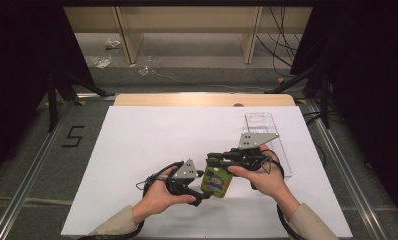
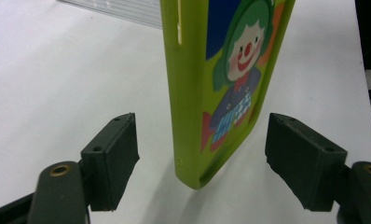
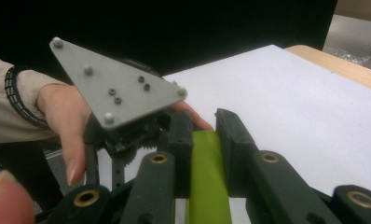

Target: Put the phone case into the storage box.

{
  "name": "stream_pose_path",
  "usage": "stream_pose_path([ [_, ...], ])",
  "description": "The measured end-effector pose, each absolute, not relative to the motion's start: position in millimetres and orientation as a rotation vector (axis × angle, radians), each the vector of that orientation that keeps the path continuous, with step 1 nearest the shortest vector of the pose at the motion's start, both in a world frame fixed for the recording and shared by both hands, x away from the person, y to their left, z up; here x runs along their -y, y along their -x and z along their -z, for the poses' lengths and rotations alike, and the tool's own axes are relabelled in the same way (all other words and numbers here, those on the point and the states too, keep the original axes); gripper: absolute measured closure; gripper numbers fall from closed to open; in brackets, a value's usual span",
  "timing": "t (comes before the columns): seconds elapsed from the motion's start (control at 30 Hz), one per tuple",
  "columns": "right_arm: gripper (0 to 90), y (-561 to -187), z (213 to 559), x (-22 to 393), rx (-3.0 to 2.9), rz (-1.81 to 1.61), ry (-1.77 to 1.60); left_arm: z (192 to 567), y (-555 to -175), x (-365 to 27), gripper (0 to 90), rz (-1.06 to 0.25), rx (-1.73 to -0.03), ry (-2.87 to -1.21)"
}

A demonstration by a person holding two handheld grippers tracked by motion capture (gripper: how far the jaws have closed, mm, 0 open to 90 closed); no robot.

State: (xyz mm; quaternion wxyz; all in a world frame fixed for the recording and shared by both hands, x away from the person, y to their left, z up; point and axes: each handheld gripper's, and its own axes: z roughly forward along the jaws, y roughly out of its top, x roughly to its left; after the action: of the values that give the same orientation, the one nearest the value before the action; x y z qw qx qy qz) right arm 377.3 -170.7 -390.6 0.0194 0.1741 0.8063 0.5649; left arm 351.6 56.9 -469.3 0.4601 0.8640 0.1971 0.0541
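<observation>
Right gripper (image 3: 203, 140) clamped tight on green clown phone case (image 2: 221, 88), left gripper (image 2: 202, 163) spread wide astride its lower end, pads clear.

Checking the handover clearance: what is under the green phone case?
Under the green phone case lies bare white table cover, a gap and shadow below its lower end. The case's upper end is covered by the right gripper clamping it.

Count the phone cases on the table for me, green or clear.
2. The green phone case is clamped in the right gripper, its lower end between the left gripper's open jaws. The clear case lies flat at the right rear.
</observation>
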Motion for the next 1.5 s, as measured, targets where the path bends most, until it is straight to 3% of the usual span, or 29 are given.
stream_pose_path([
  [0.37, 77.7, -375.5, 388.8, 168.0, -2.507, -1.755, -0.509, 474.6, -353.8, -56.5, 33.5, -0.087, -0.453, -2.124],
  [1.27, 77.7, -372.4, 386.8, 165.0, -2.516, -1.822, -0.487, 470.2, -355.2, -61.2, 72.8, -0.056, -0.421, -2.105],
  [1.5, 77.7, -372.4, 386.6, 165.6, -2.513, -1.850, -0.487, 469.1, -355.2, -62.1, 76.6, -0.041, -0.450, -2.098],
])
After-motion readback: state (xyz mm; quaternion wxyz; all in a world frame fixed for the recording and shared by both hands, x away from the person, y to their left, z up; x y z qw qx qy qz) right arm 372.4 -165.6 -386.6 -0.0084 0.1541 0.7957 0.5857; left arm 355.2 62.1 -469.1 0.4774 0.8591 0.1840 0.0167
